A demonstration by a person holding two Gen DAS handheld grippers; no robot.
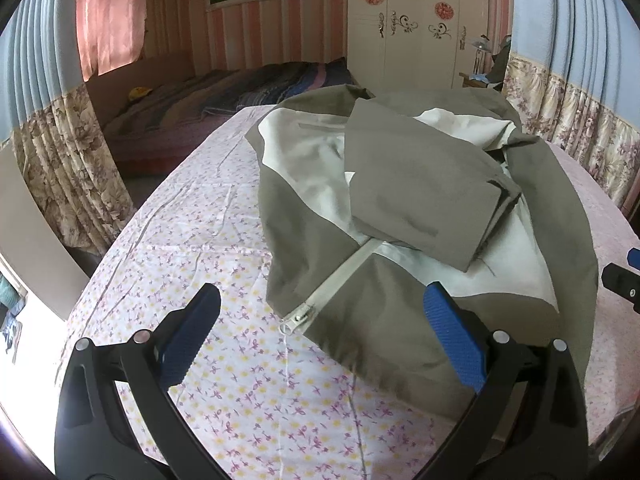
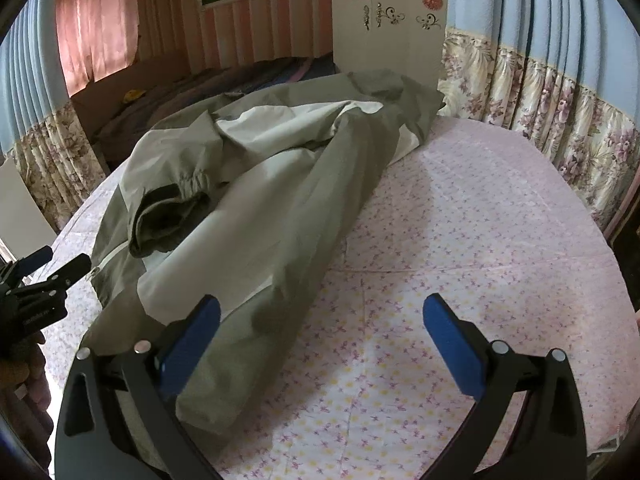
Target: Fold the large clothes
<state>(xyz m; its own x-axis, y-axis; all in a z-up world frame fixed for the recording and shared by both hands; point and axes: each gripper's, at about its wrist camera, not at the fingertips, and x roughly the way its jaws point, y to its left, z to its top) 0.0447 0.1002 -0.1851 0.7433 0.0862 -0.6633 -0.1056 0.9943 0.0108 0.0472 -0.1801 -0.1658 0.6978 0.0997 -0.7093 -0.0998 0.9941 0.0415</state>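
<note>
A bench covered with a pale cloth printed in small pink and yellow flowers (image 1: 224,248) fills the lower part of both views. On it lies the olive-grey and off-white zip-front jacket (image 1: 400,216), loosely bundled, with one olive sleeve (image 1: 416,196) folded across its chest. In the right wrist view the jacket (image 2: 256,208) stretches away from the near edge of the bench toward the far edge, its elastic-cuffed sleeve end (image 2: 176,216) bunched on top.

The jacket's white zipper (image 1: 320,292) (its metal pull lies at the hem) runs diagonally to the near hem.

The left tongs (image 1: 320,320) are spread wide and hold nothing; the zipper end lies between the blue pads, and the right-hand pad overlaps the jacket's hem. The right tongs (image 2: 320,328) are likewise spread wide and empty, the left-hand pad over the jacket's near end, the other over bare cloth.
</note>
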